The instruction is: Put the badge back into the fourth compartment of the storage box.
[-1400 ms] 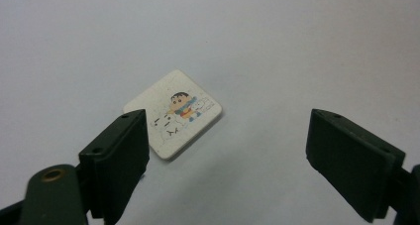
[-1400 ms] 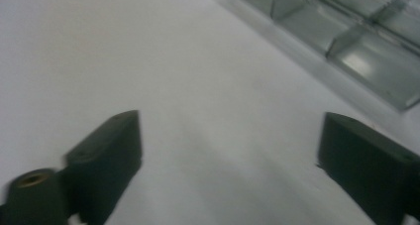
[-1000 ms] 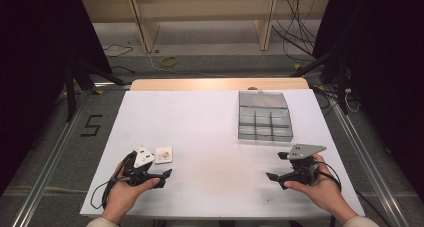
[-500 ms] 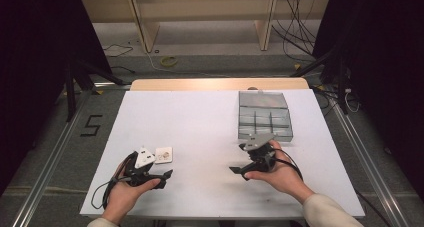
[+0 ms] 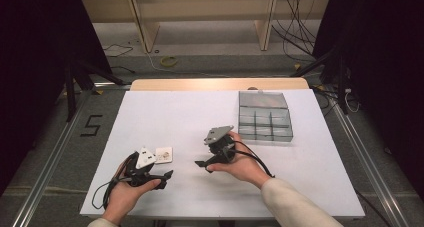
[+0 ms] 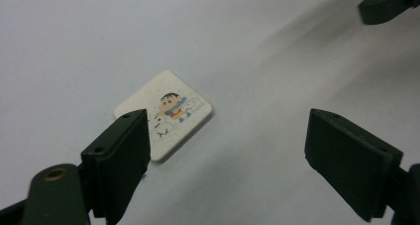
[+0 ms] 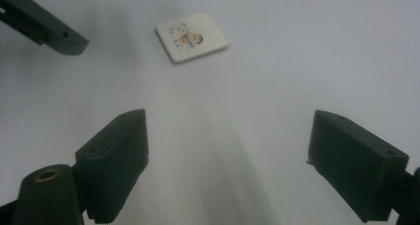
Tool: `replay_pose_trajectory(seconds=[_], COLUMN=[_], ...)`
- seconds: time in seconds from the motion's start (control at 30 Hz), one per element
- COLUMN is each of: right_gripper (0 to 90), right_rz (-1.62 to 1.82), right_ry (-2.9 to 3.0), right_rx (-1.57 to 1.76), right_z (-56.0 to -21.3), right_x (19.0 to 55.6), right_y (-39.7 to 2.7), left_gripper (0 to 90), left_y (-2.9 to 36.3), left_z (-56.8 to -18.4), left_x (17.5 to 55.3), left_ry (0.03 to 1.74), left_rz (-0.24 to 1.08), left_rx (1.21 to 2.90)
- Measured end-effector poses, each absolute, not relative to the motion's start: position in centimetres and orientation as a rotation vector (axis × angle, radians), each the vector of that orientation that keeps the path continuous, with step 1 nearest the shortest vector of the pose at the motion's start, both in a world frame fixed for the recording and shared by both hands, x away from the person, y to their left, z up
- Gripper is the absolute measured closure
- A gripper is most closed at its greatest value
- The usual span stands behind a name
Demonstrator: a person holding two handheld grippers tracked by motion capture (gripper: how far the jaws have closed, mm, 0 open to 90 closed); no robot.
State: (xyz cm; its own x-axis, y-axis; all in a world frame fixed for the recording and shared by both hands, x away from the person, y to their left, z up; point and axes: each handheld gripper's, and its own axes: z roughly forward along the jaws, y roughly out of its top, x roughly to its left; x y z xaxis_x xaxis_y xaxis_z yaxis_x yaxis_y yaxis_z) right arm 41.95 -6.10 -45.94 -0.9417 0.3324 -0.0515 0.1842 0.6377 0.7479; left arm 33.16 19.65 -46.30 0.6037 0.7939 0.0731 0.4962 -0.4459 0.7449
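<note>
A small square cartoon tile [image 5: 163,155] lies flat on the white table [image 5: 190,122], near the person's side and left of the middle, its corners turned so that it sits as a diamond in the left gripper view. The left gripper [image 5: 162,178] rests just beside it, and from its own camera the tile [image 6: 163,114] lies just ahead of the left-hand jaw, partly hidden behind that jaw's tip and well off the line between the two jaws, which stand wide apart and hold nothing. The right gripper [image 5: 202,164] hovers near the table's middle, pointing toward the tile; in its view the tile [image 7: 192,37] lies farther ahead and a little left of centre, and its jaws too are spread wide and empty. The left gripper is plainly the nearer, though it would probably need to shift sideways to bring the tile between its jaws. A clear compartment box [image 5: 264,116] sits well apart at the right.
</note>
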Motion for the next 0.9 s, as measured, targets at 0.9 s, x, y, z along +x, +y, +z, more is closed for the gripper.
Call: replay_pose_trajectory(seconds=[0.9], right_gripper=[20.0], right_rz=[1.127], right_ry=[2.853], right_rx=[0.290], right_z=[-49.1], right_x=[45.8], right_y=[6.1], left_gripper=[18.0], left_y=[20.0], left_z=[-46.4], left_x=[33.1], left_ry=[1.037], left_rz=[0.547], left_rx=[2.137])
